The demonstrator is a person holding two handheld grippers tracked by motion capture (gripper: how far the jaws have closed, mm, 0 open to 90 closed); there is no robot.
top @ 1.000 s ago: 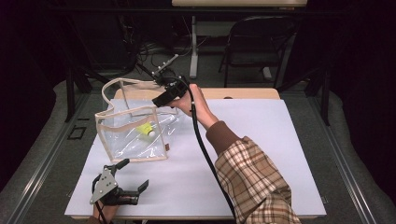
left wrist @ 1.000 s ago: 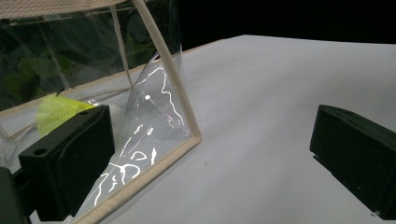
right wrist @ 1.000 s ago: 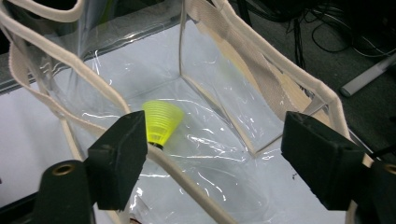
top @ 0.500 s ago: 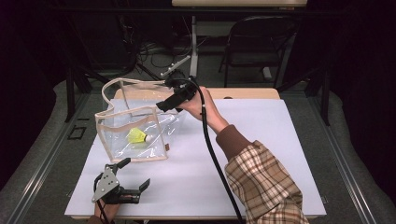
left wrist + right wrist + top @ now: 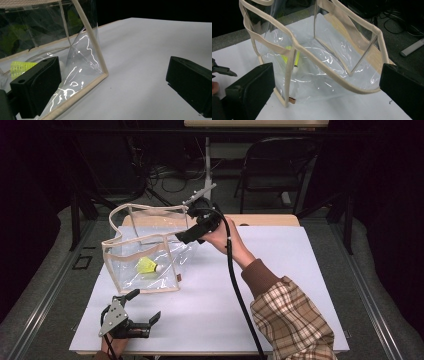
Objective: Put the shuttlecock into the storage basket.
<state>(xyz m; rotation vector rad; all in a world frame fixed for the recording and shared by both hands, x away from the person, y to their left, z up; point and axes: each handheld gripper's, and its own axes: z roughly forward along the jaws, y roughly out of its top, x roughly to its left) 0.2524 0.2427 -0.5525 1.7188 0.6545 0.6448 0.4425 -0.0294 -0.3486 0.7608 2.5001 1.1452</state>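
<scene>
high view | shuttlecock [image 5: 148,265] inside clear bag [image 5: 131,276] | right gripper [image 5: 192,234], left gripper [image 5: 142,321]: both apart

No text, label or number can be read — not on anything in view.

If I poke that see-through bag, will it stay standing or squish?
It would probably squish. The clear bag has thin, wrinkly plastic walls that already sag and lean. It likely slides easily too, since it holds just a small yellow shuttlecock. The beige trim may keep its edges in shape.
</scene>
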